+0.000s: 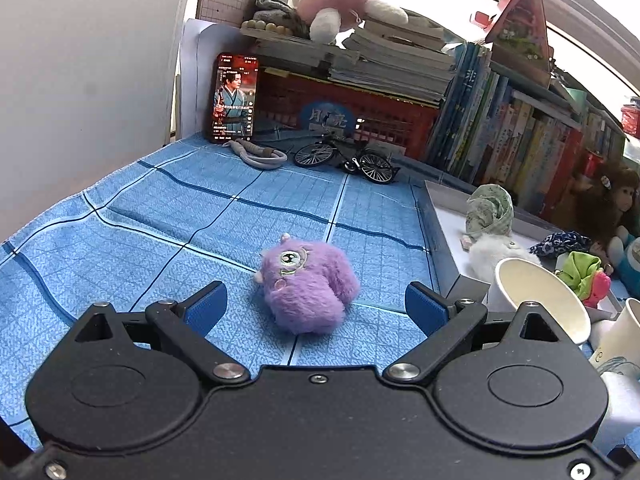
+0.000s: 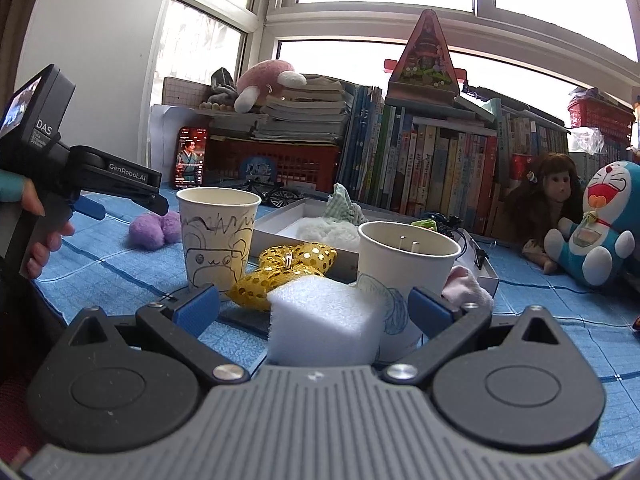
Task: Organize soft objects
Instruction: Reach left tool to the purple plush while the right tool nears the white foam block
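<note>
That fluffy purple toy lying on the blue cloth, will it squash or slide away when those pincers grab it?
The purple plush toy looks furry and rounded, so it probably squashes easily and weighs little. It lies on a textured blue cloth, which likely stops it sliding. The left gripper is open wide on both sides of it, so closing should pinch it without much rolling.

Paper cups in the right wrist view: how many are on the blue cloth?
2. One white paper cup with a drawn face stands left of the gold sequin bow; the other white paper cup stands right, behind the white foam block. More could be hidden.
</note>
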`<state>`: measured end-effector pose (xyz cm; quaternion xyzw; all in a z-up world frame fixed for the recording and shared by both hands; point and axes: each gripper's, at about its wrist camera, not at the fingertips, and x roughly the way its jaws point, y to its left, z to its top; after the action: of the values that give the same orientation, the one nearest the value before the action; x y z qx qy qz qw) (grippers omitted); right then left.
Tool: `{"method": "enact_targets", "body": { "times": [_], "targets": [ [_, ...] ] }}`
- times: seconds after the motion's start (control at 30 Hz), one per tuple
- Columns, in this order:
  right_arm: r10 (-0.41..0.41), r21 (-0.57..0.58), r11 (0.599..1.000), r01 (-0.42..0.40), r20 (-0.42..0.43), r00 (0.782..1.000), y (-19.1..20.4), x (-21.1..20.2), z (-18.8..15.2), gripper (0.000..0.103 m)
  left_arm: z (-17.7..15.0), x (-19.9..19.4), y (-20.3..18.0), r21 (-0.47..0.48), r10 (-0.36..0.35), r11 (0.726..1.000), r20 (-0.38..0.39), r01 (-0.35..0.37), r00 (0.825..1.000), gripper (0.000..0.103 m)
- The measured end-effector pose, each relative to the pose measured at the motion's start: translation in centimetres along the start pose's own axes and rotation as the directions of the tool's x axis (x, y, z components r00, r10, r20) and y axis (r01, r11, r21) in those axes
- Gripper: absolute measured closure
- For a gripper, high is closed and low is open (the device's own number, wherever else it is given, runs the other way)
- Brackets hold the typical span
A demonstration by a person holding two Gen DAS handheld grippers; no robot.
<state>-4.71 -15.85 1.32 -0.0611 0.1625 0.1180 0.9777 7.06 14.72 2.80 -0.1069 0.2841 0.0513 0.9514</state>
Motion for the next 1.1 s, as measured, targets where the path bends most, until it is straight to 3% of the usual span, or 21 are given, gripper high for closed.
{"method": "enact_targets", "body": {
  "times": [0.27,0.87,1.03,1.1],
  "targets": [
    [-0.015,0.064,0.998,0.016,-0.016,1.000,-0.3,0.8,-0.2,0.006,-0.2,1.1,-0.1,0.000,0.015,1.000,-0.014,-0.015,1.000,0.011],
    [-0.046,0.091,0.995,0.050,-0.043,0.998,0.1,1.9,-0.6,0.015,0.2,3.6,0.0,-0.027,0.016,0.999,-0.086,-0.018,0.996,0.024],
    [-0.056,0.119,0.991,0.062,-0.054,0.997,0.0,2.1,-0.9,0.020,0.2,4.1,0.1,-0.042,0.013,0.999,-0.104,-0.017,0.994,0.032],
    [-0.059,0.121,0.990,0.065,-0.057,0.997,0.1,2.2,-0.9,0.029,0.3,4.2,0.1,-0.041,0.012,0.999,-0.106,-0.017,0.994,0.043]
  ]
}}
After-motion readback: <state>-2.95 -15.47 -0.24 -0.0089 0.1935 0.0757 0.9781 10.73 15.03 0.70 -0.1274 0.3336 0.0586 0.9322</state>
